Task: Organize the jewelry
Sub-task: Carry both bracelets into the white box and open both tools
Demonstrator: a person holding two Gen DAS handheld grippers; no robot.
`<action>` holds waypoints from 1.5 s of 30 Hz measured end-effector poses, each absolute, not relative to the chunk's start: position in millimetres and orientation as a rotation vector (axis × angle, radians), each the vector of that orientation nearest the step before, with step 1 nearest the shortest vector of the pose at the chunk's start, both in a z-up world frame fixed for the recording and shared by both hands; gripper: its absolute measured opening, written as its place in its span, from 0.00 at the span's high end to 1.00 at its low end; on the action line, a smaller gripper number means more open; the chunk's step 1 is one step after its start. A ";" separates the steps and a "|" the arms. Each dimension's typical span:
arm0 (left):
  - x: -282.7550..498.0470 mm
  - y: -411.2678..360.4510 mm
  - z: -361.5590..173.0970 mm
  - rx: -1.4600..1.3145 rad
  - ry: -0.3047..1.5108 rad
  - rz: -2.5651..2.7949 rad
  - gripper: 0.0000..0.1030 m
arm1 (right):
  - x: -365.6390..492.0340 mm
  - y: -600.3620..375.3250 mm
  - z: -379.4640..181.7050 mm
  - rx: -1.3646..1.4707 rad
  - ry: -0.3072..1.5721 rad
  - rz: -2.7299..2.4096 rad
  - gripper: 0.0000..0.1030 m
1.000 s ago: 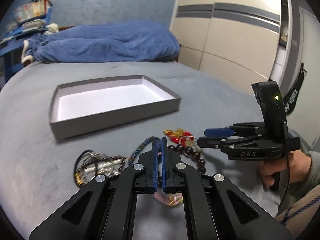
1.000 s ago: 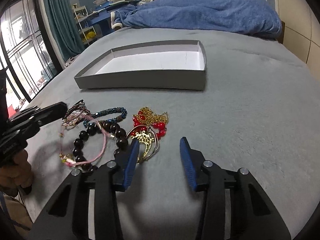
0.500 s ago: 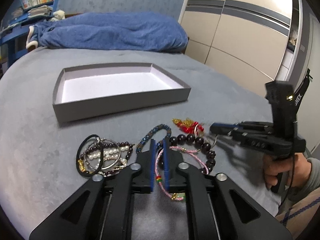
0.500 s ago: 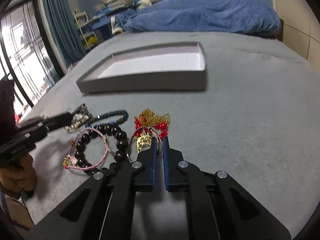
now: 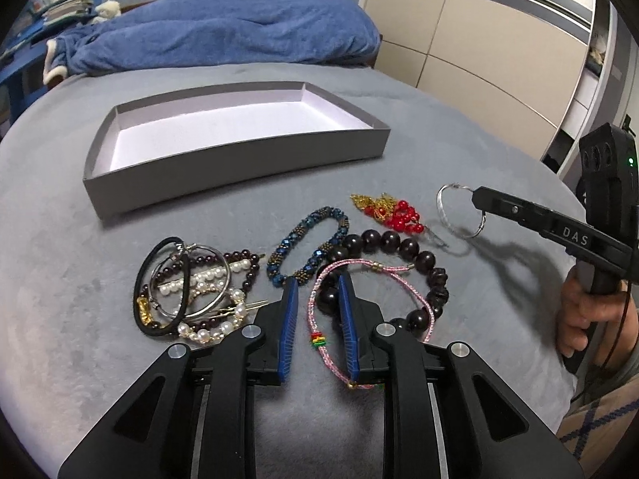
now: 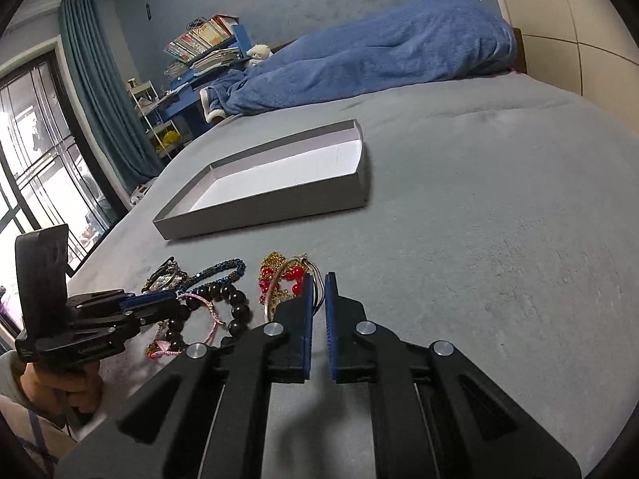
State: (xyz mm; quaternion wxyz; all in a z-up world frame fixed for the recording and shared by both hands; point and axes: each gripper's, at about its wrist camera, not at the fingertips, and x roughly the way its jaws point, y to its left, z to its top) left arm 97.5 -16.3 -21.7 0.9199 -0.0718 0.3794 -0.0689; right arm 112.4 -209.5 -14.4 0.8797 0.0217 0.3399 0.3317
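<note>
A pile of jewelry lies on the grey bed: a pink cord bracelet (image 5: 361,275), a dark bead bracelet (image 5: 403,245), a blue beaded bracelet (image 5: 307,245), red and gold earrings (image 5: 393,211), and a tangle of pearls and black bands (image 5: 187,291). My left gripper (image 5: 316,283) is open, its fingers astride the near end of the pink cord bracelet. My right gripper (image 6: 318,279) is shut on a silver hoop (image 5: 459,211), held just above the bed; the hoop also shows in the right wrist view (image 6: 279,285). An empty grey box (image 5: 235,155) sits beyond the pile.
A blue blanket (image 5: 223,36) lies bunched at the head of the bed. Wardrobe doors (image 5: 499,40) stand to the right. A window and teal curtain (image 6: 100,92) are on the left side, with a cluttered blue shelf (image 6: 199,64) behind.
My right gripper closed on the silver hoop and lifted it away to the right of the pile. My left gripper opened from shut and now straddles the pink bracelet.
</note>
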 end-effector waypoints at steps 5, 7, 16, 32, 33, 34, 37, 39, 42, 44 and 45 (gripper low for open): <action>92.2 -19.3 -16.1 -0.138 0.743 -0.168 0.97 | 112.4 -208.4 -14.7 0.039 0.713 0.690 0.95; 88.1 -20.7 -11.1 -0.133 0.713 -0.174 0.97 | 112.4 -208.6 -15.1 0.037 0.713 0.691 0.95; 76.4 -30.5 23.9 -0.068 0.621 -0.226 0.97 | 112.8 -210.5 -12.8 0.061 0.705 0.719 0.96; 106.3 1.4 75.4 -0.082 0.522 -0.172 0.97 | 151.2 -195.5 17.5 0.099 0.695 0.784 0.96; 109.4 5.9 76.5 -0.090 0.519 -0.165 0.97 | 154.8 -192.6 19.5 0.103 0.694 0.790 0.96; 112.4 10.2 77.3 -0.096 0.514 -0.153 0.97 | 156.7 -189.9 20.6 0.104 0.694 0.795 0.96; 125.8 26.3 79.3 -0.125 0.502 -0.108 0.97 | 167.3 -177.2 27.9 0.099 0.685 0.810 0.96; 136.3 40.1 79.1 -0.160 0.490 -0.070 0.97 | 176.2 -164.5 33.0 0.099 0.680 0.822 0.96; 153.0 62.1 75.1 -0.223 0.476 -0.014 0.97 | 187.2 -142.8 36.0 0.086 0.678 0.838 0.96; 163.4 72.3 70.6 -0.252 0.478 0.010 0.97 | 198.2 -129.3 35.8 0.090 0.687 0.845 0.96; 169.6 76.2 67.7 -0.260 0.482 0.026 0.97 | 204.6 -122.7 35.0 0.100 0.691 0.845 0.96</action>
